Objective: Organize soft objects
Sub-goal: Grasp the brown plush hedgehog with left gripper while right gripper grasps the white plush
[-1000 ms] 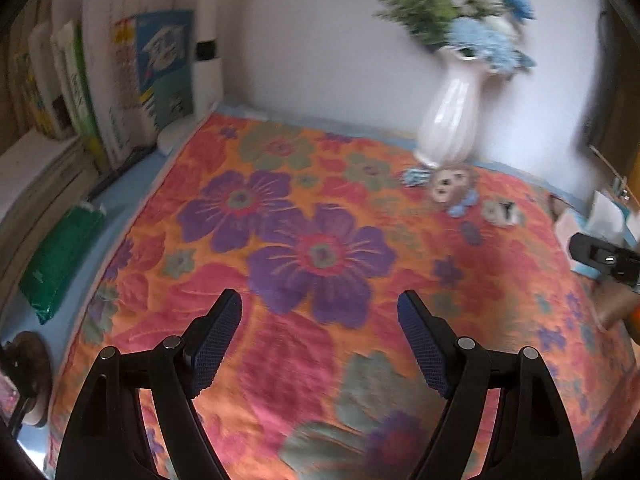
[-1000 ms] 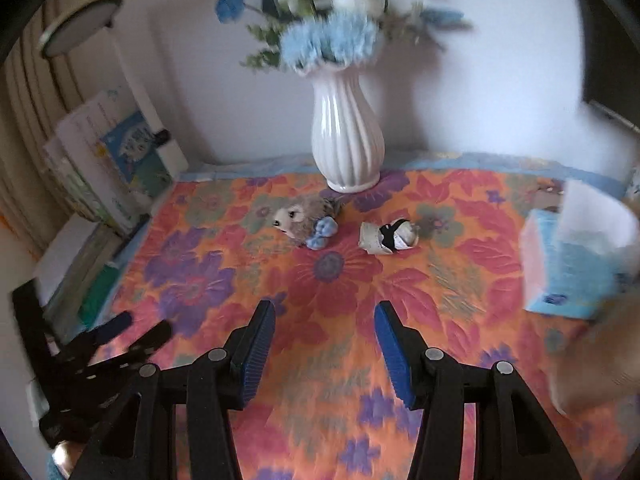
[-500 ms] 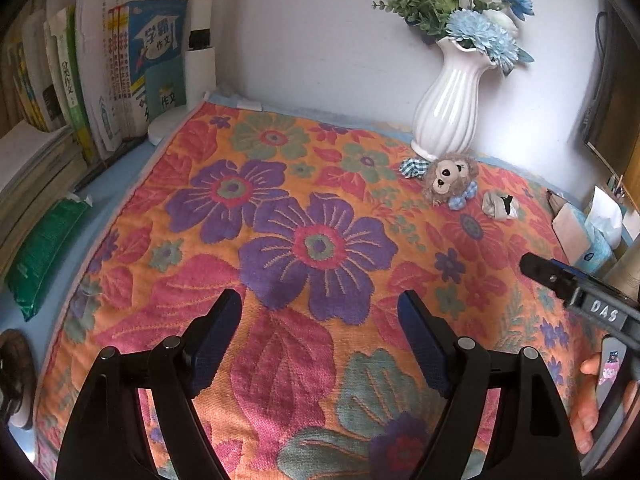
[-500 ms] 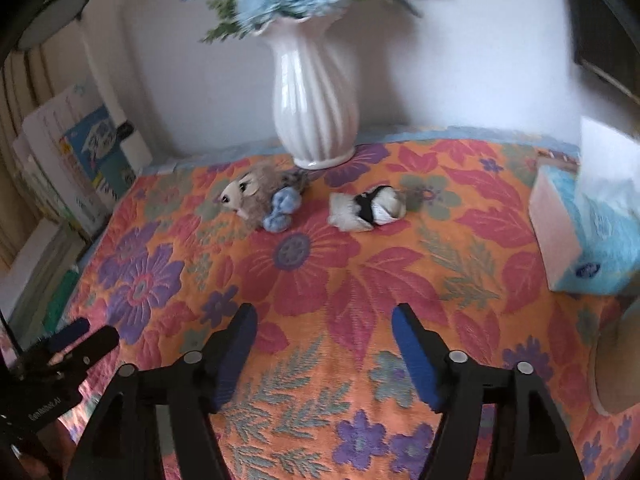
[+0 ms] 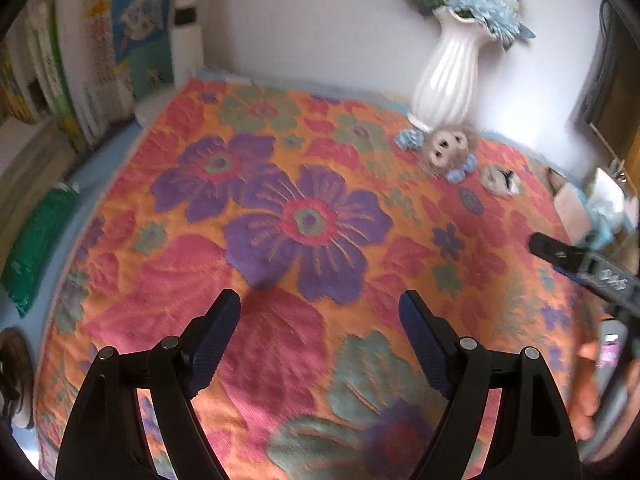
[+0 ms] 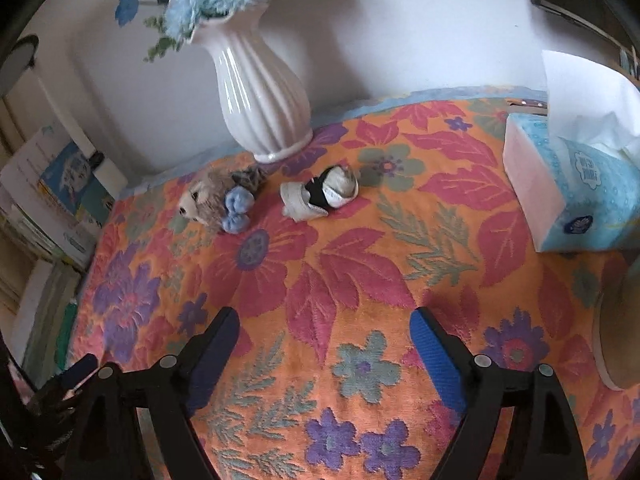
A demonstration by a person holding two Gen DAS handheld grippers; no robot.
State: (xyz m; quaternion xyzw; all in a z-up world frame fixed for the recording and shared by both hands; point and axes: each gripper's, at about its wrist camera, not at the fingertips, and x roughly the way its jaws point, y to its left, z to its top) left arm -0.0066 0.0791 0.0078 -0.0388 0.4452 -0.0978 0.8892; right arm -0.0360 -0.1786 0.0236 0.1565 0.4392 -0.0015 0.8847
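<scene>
A brown plush animal (image 6: 212,202) with a blue bow lies on the flowered cloth (image 6: 360,280) at the foot of the white vase (image 6: 260,92). Just right of it lies a small white and black soft toy (image 6: 324,194). Both also show in the left wrist view: the plush (image 5: 448,152) and the small toy (image 5: 502,182) at the far right. My right gripper (image 6: 324,344) hovers over the cloth well short of them, its jaws opening with nothing between them. My left gripper (image 5: 320,328) stands open and empty over the cloth's left part.
A blue tissue box (image 6: 572,192) stands at the right. Books (image 5: 100,60) line the left edge, with a green packet (image 5: 36,248) beside them. A round tan object (image 6: 620,328) sits at the right edge. A hand (image 5: 592,396) holds the right gripper.
My right gripper's jaws have spread much wider, and it has come lower and closer to the two soft toys. The left gripper stays open in about the same spot.
</scene>
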